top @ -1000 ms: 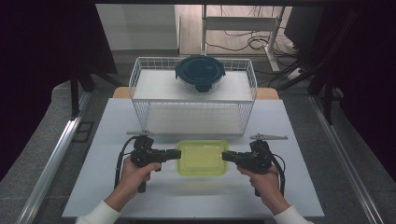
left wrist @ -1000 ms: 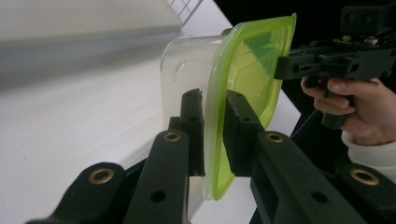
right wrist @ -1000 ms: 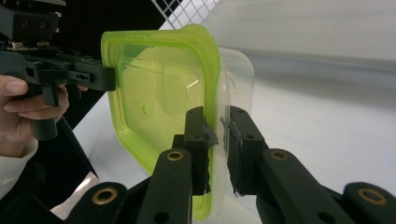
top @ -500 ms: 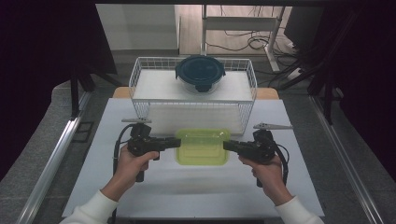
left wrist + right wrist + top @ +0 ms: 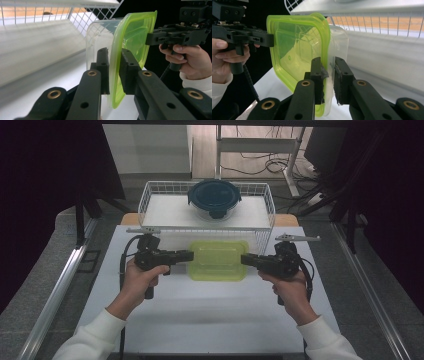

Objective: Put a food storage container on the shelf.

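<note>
Green-lidded container (image 5: 218, 260) gripped at opp. rims: left gripper (image 5: 186, 255) clamped on lid edge, right gripper (image 5: 246, 259) likewise. Container held just before wire basket (image 5: 150, 200), w/ dark-lidded bowl (image 5: 214, 198) inside.

Two forearms in white sleeves are extended over the table, a pistol-style gripper held level in each hand. The left gripper (image 5: 189, 256) is pointed inward at the left rim of the green-lidded container (image 5: 218, 260), its jaws clamped on that rim. The right gripper (image 5: 245, 259) is aimed from the opposite side, its jaws pinched on the container's right rim.
</note>
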A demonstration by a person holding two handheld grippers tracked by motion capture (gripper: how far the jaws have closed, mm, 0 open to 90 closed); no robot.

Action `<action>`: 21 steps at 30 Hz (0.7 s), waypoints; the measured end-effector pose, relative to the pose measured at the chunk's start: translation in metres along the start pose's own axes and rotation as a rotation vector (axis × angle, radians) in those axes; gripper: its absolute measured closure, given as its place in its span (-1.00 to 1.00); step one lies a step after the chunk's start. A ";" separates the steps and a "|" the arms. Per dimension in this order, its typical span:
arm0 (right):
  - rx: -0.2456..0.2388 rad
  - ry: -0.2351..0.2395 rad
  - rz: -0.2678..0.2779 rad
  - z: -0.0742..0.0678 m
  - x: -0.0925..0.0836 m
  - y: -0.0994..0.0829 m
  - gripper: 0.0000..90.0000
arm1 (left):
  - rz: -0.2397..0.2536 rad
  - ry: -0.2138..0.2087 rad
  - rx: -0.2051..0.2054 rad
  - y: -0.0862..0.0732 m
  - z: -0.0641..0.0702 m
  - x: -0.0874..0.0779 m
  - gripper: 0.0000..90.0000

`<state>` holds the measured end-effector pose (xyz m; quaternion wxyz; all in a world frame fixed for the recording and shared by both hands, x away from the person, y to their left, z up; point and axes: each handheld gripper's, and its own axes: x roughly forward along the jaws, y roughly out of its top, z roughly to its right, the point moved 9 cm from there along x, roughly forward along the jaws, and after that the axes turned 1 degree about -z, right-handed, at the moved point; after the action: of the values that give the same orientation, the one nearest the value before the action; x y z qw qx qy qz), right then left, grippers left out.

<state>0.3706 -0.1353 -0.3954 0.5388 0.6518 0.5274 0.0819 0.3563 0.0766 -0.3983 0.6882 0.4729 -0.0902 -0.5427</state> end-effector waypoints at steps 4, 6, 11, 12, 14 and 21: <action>-0.018 0.009 0.018 -0.005 -0.004 0.017 0.73 | 0.019 -0.014 0.000 0.013 0.001 -0.006 0.77; -0.021 0.011 0.020 -0.006 -0.004 0.021 0.73 | 0.022 -0.016 0.000 0.015 0.001 -0.007 0.77; -0.042 0.017 0.033 -0.012 -0.006 0.038 0.73 | 0.031 -0.019 0.010 0.032 0.002 -0.013 0.77; -0.042 0.017 0.036 -0.012 -0.006 0.040 0.73 | 0.032 -0.020 0.014 0.035 0.001 -0.013 0.77; -0.041 0.022 0.040 -0.011 -0.006 0.045 0.73 | 0.034 -0.019 0.017 0.037 0.001 -0.014 0.77; -0.045 0.027 0.056 -0.008 -0.007 0.060 0.73 | 0.035 -0.021 0.026 0.056 0.001 -0.014 0.77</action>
<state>0.3983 -0.1271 -0.3418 0.5438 0.6528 0.5141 0.1177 0.3873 0.0860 -0.3506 0.6905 0.4743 -0.1127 -0.5344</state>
